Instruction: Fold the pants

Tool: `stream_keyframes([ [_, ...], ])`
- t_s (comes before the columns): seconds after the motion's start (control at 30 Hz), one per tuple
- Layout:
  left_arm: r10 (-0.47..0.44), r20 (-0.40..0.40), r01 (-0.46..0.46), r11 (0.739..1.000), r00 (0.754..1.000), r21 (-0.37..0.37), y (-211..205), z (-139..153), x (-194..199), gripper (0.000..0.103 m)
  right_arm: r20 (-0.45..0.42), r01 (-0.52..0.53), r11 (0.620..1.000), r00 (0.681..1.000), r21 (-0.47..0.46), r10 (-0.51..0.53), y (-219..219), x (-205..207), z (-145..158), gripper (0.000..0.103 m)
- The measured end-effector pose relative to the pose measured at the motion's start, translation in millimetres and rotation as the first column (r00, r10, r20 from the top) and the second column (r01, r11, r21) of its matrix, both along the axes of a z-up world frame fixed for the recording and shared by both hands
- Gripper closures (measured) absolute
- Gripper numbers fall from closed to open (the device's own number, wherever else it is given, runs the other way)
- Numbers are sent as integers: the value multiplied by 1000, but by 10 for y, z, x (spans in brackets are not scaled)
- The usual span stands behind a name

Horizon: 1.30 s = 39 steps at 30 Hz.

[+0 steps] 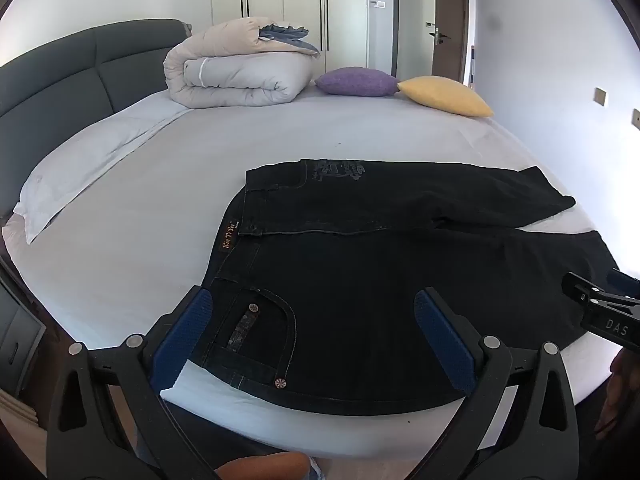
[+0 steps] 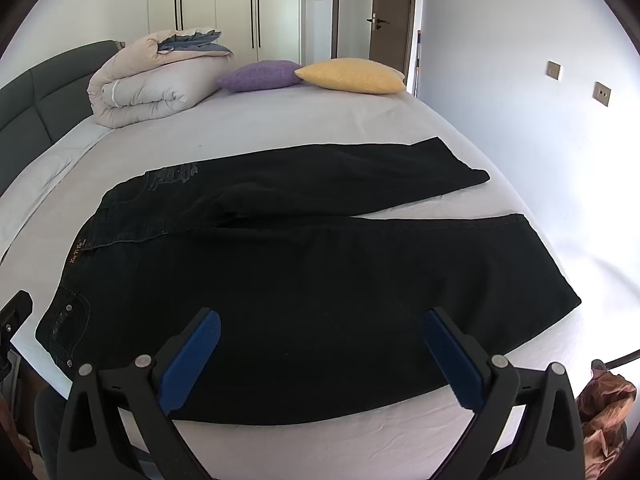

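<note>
Left wrist view: left gripper (image 1: 312, 340) fingers spread wide, holding nothing, above the black jeans (image 1: 360, 300) by the waistband pocket. Right gripper (image 2: 320, 356) likewise wide and empty over the near leg. Jeans flat on bed (image 2: 280, 128), legs apart, probably awaiting lengthwise fold.

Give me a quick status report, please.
Left gripper open, right gripper open, both empty. Pants flat on bed, legs apart, unfolded. Nothing in the way.
</note>
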State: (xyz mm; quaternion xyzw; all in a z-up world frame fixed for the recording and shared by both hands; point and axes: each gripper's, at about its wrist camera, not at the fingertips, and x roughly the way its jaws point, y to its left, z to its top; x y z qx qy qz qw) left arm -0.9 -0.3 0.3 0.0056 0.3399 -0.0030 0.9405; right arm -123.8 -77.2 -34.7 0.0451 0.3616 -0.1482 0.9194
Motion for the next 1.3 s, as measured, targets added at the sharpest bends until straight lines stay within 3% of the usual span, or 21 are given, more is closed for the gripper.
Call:
stream_keyframes([
  [1.3, 6, -30, -6, 1000, 1000, -1, 117, -234, 64, 0, -8, -6, 1000, 1000, -14, 5, 66, 3, -69, 0],
])
